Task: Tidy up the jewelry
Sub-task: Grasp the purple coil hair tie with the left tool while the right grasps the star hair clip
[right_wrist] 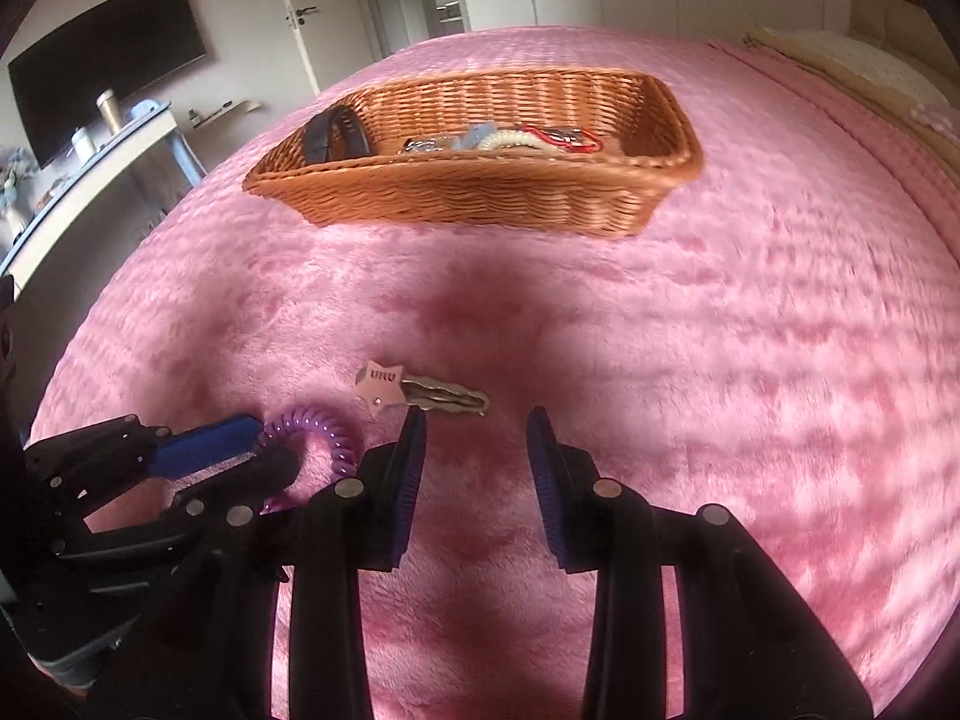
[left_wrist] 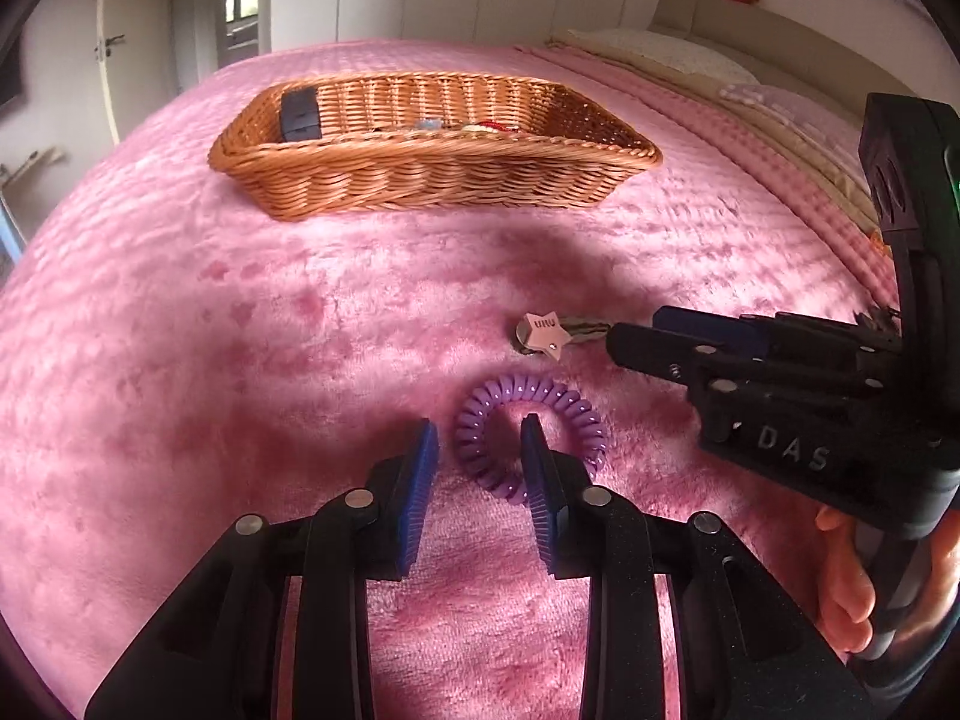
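Note:
A purple spiral hair tie [left_wrist: 528, 438] lies on the pink plush bedspread [left_wrist: 240, 360]. My left gripper [left_wrist: 480, 435] straddles the ring's left arc, with the right finger inside the ring's hole. A small gap shows at the left pad, so it is open. Just beyond lies a pink star hair clip [right_wrist: 384, 387] with a metal clasp. My right gripper [right_wrist: 476, 429] stands open just short of the clip, nothing between its pads. In the left wrist view the right gripper [left_wrist: 636, 330] points at the star clip [left_wrist: 540, 330]. The hair tie [right_wrist: 312, 426] shows beside the left gripper [right_wrist: 276, 447].
A wicker basket [left_wrist: 432, 180] [right_wrist: 480, 198] sits farther back on the bed and holds a black band, several hair ties and a red piece. Pillows [left_wrist: 660, 54] and folded covers line the right side. A desk [right_wrist: 90, 180] and a wall screen stand on the left. A hand [left_wrist: 852, 588] holds the right gripper.

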Demonstrator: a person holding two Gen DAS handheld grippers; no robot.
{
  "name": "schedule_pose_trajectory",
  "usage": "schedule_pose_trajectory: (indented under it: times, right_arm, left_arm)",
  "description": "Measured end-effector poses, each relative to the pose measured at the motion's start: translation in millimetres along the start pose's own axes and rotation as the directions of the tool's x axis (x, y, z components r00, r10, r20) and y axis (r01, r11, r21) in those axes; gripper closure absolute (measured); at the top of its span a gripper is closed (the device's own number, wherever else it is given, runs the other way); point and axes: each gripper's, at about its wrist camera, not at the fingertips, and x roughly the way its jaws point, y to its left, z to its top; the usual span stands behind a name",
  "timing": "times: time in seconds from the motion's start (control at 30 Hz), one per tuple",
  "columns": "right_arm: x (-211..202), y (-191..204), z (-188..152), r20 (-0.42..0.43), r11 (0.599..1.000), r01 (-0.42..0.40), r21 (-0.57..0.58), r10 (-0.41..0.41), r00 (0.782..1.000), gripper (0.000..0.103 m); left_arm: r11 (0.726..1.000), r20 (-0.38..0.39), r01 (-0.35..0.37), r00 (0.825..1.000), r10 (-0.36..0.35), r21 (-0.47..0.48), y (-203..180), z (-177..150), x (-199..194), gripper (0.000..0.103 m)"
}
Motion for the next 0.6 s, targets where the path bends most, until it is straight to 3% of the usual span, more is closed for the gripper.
schedule_pose_trajectory:
  times: [0.07,0.17,0.33,0.5,0.6]
  right_arm:
    - [6.1,2.9,0.8,-0.01,1.0,0.007,-0.003,-0.007,1.0,0.071]
    - [11.0,4.4,7.4,-0.014,1.0,-0.013,0.01,0.013,1.0,0.071]
    - [24.1,2.4,19.7,-0.045,0.987,-0.141,0.078,0.145,0.988,0.071]
    - [19.2,21.7,9.5,-0.071,0.972,-0.229,0.048,0.231,0.97,0.071]
    - [11.7,36.2,4.1,-0.045,0.985,-0.17,0.004,0.17,0.984,0.071]
  left_arm:
    - [1.0,0.005,-0.006,1.0,0.006,-0.011,4.6,-0.8,0.7,0.091]
    - [0.999,0.007,0.009,1.0,-0.009,-0.033,10.4,0.3,-1.6,0.092]
    - [0.996,0.025,-0.063,0.998,0.065,-0.057,29.2,1.2,-9.0,0.093]
    - [0.986,0.052,-0.102,0.993,0.109,-0.134,65.3,-2.4,-21.1,0.093]
    - [0.982,0.058,-0.055,0.996,0.066,-0.183,79.9,-2.8,-23.4,0.093]
